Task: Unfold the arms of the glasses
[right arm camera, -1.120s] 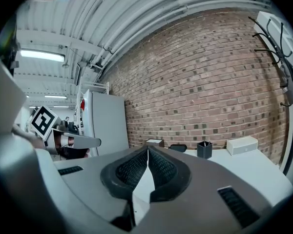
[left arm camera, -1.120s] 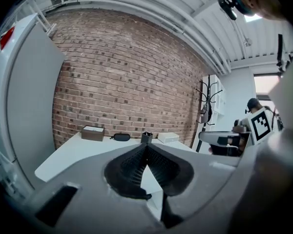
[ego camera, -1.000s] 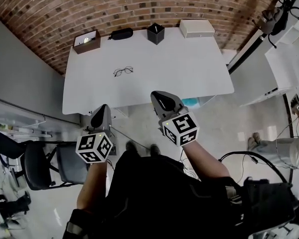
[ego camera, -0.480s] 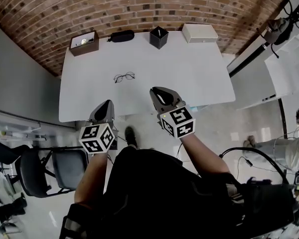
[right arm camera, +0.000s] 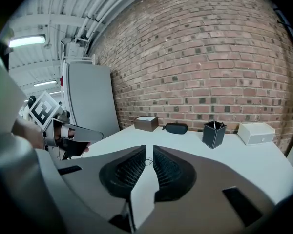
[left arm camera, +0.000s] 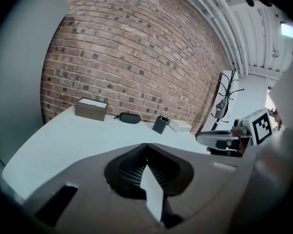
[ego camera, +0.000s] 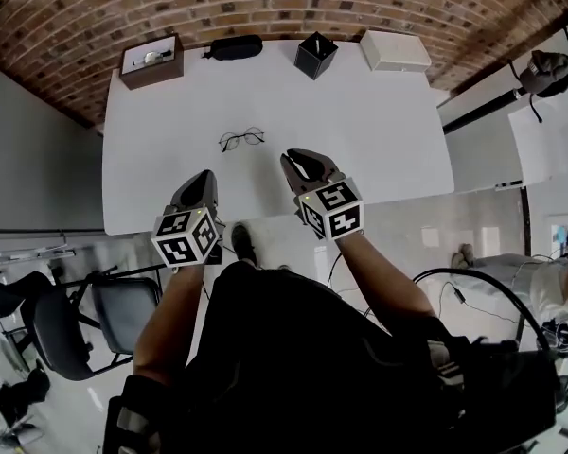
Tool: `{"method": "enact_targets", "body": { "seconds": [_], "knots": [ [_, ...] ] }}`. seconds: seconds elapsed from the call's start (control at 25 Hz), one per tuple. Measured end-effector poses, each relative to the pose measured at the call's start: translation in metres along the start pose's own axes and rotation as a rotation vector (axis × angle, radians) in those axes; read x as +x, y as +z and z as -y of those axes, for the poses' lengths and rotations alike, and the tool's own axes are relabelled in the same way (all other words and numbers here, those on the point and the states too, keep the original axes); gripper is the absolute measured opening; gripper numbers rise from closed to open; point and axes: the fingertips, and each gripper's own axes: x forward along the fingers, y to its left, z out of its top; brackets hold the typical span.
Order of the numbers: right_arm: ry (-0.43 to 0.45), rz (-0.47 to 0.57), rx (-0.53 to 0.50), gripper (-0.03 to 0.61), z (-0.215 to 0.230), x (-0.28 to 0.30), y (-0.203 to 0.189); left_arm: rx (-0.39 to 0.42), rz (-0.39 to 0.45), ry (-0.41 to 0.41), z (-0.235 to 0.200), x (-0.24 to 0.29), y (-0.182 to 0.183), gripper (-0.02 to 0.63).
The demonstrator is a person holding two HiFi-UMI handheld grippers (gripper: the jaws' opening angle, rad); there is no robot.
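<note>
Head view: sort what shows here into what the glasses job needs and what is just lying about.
For the job: glasses, left tongs, right tongs, both shut and empty.
Lying about: brown box, black case, black pen holder, white box.

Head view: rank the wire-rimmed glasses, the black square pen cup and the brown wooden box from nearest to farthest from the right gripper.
1. Thin wire-rimmed glasses: mid-table, just left of and beyond the right gripper.
2. Black square pen cup: far edge of the table, roughly straight ahead.
3. Brown wooden box: far left corner.
</note>
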Motion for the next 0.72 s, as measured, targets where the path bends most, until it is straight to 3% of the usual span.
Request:
{"method": "enact_targets", "body": {
  "seconds": [0.72],
  "knots": [
    [-0.055, -0.231, 0.016, 0.012, 0.033, 0.105, -0.062, -0.053, -0.225, -0.068, -0.055, 0.098, -0.049, 0.009]
  ]
}}
